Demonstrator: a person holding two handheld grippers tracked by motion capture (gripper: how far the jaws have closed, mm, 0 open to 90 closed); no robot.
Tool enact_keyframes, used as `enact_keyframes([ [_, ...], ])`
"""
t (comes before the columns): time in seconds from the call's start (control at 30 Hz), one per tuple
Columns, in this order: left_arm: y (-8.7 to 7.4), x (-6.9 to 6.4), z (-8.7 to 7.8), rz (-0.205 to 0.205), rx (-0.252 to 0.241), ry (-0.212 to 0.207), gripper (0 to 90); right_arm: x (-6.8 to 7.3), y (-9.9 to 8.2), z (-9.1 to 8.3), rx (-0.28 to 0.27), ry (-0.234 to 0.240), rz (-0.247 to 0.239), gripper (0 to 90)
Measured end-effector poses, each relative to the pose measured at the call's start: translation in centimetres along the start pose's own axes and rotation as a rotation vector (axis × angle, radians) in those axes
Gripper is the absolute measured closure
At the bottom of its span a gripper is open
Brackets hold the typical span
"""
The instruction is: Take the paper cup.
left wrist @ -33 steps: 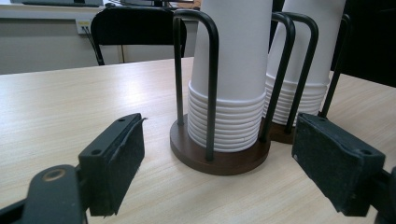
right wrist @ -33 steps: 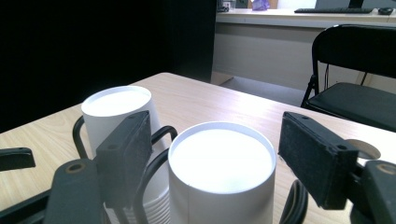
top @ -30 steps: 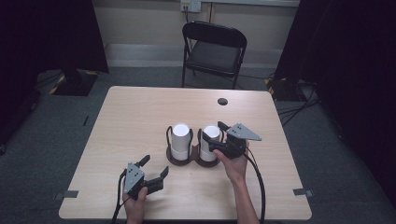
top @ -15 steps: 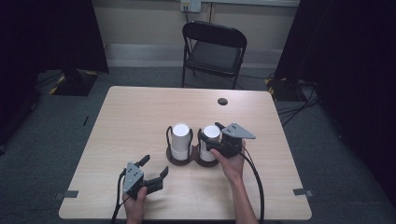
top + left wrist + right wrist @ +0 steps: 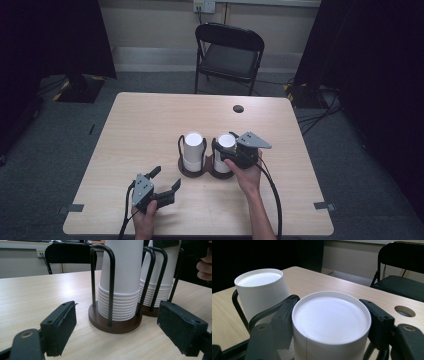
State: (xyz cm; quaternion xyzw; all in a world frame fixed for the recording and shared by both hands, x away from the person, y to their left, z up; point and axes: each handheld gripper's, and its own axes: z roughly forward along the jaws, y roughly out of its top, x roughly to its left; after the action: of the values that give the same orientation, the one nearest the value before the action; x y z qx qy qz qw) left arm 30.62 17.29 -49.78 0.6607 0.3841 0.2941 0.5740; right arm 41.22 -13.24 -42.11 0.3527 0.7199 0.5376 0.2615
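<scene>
So, quick note on these paper cups. My right gripper [image 5: 223, 150] has just been closing and now has its pads clamped on the top cup [image 5: 332, 320] of the right stack [image 5: 224, 152], one pad at 9 o'clock and one at 3 o'clock just under the upturned base. That stack sits in its wire holder [image 5: 160, 267] a bit below the middle of the worktop [image 5: 150, 125], touching the twin holder at its 9 o'clock with the left stack [image 5: 192, 150].

My guess on handling: the cup is very light, thin-walled and easy to crush, so a gentle squeeze is plenty. High up near the base is the stiffest place to grab. The smooth paper may slip, and nested cups tend to stick together, so two could come up at once. Lifting straight up between the wires seems safest.

My left gripper [image 5: 164, 179] sits at about 7 o'clock from the holders, jaws wide apart, nothing in them, aimed at the left holder's wooden base [image 5: 115, 323]. Could pin it down if it tips.
</scene>
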Motion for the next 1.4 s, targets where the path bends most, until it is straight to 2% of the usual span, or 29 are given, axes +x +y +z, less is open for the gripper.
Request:
enact_keyframes([
  [0.07, 0.0, 0.0, 0.0, -0.004, -0.007, -0.016, 16.0, 0.0, 0.1, -0.1, -0.007, 0.0, 0.006, 33.6],
  [0.2, 0.0, 0.1, 0.1, -0.022, -0.009, -0.009, 15.3, 0.0, 0.3, -0.2, -0.022, 0.003, 0.004, 33.6],
  [0.37, 0.0, 0.2, 0.2, -0.025, 0.002, -0.014, 15.3, -0.1, 0.6, -0.4, -0.032, 0.005, 0.002, 33.6],
  [0.47, 0.1, 0.3, 0.3, -0.027, 0.012, -0.047, 18.0, -0.1, 0.9, -0.7, -0.049, 0.009, 0.01, 33.6],
  [0.57, 0.1, 0.5, 0.4, -0.041, 0.021, -0.061, 18.6, -0.1, 1.0, -0.8, -0.056, 0.011, 0.012, 33.6],
  [0.67, 0.2, 0.5, 0.5, -0.029, 0.039, -0.079, 18.6, -0.1, 1.1, -0.9, -0.059, 0.013, 0.01, 33.7],
  [0.8, 0.2, 0.4, 0.6, -0.01, 0.05, -0.08, 18.6, -0.1, 1.3, -1.1, -0.069, 0.011, 0.013, 33.7],
  [0.97, 0.2, 0.5, 0.6, -0.021, 0.048, -0.08, 21.2, 0.0, 2.1, -1.5, -0.087, 0.006, 0.009, 33.7],
  [1.23, 0.3, 0.4, 0.7, -0.024, 0.063, -0.079, 19.2, -0.1, 2.8, -2.0, -0.108, 0.002, 0.015, 33.8],
  [1.3, 0.3, 0.3, 0.7, 0.001, 0.066, -0.084, 19.1, -0.1, 2.9, -2.1, -0.111, 0.003, 0.021, 33.8],
  [1.4, 0.2, 0.3, 0.6, 0.003, 0.055, -0.098, 19.2, -0.2, 2.9, -2.3, -0.114, 0.004, 0.03, 33.8],
])
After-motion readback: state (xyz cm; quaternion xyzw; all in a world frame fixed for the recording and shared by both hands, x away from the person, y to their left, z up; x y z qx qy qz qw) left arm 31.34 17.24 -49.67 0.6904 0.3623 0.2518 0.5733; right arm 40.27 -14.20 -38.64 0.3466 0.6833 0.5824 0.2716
